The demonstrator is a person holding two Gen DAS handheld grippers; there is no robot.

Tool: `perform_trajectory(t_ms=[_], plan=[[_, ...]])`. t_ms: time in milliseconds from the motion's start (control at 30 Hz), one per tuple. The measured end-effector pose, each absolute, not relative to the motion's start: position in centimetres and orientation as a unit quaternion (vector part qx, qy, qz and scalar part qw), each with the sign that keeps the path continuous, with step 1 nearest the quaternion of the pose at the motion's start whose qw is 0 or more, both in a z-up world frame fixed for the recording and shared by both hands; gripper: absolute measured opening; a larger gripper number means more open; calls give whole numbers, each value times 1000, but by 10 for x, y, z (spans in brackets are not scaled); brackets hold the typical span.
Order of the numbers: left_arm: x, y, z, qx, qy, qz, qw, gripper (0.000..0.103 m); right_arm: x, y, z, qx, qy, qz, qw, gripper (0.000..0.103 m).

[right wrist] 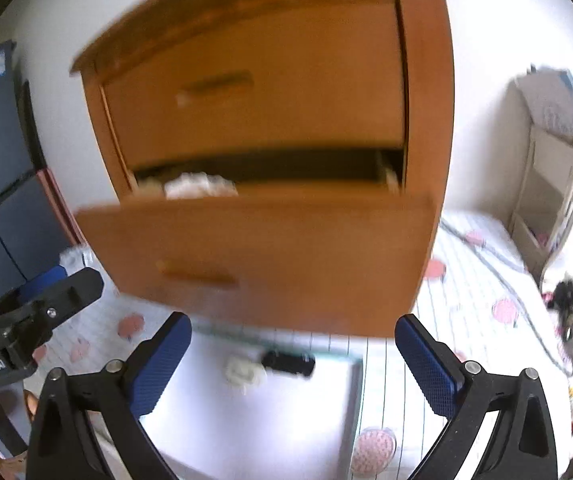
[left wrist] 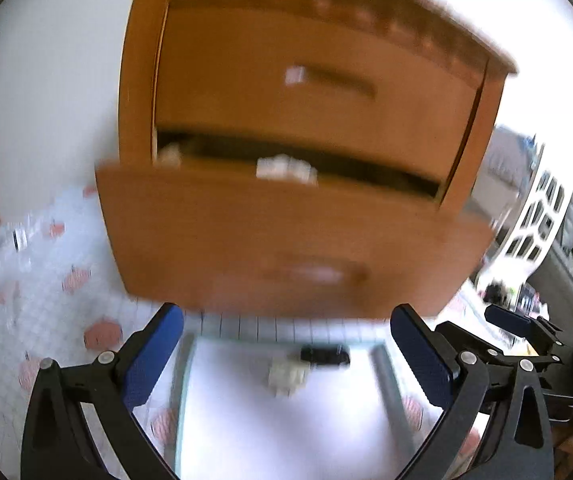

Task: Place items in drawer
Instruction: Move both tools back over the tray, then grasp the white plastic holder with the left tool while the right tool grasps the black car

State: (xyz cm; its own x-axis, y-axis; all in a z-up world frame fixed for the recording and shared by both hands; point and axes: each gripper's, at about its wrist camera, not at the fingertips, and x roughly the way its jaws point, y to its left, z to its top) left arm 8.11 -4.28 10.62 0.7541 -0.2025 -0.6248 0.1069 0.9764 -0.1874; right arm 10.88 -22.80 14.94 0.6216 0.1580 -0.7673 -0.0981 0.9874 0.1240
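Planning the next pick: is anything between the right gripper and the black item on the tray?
Nothing visible. The right gripper, open, faces the black item on the tray; a pale item lies touching it on its left.

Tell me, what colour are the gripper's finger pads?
Blue, on black arms; the right wrist view shows the pads most sharply.

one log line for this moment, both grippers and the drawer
left gripper: open, empty | right gripper: open, empty | lower wooden drawer: pulled out, whitish items inside | small black object, pale object: on white tray
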Motion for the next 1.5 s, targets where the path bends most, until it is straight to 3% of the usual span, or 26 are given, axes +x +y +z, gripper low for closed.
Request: perform_trajectory(t_ms=[333, 633, 1333, 1500], plan=[[87, -45, 7, -39, 458, -42, 887, 103, 105, -232, 52, 47, 543, 47, 837, 103], [94, -29, -45, -45, 517, -13, 855, 103, 103, -228, -5, 25, 600, 36, 799, 103], [144, -83, -72, 9, 508, -76, 858, 102, 123, -246, 8, 9, 574, -30, 818, 100], [151, -91, -76, 10, 503, -87, 860, 96, 132, -249, 13, 28, 567, -32, 822, 100]])
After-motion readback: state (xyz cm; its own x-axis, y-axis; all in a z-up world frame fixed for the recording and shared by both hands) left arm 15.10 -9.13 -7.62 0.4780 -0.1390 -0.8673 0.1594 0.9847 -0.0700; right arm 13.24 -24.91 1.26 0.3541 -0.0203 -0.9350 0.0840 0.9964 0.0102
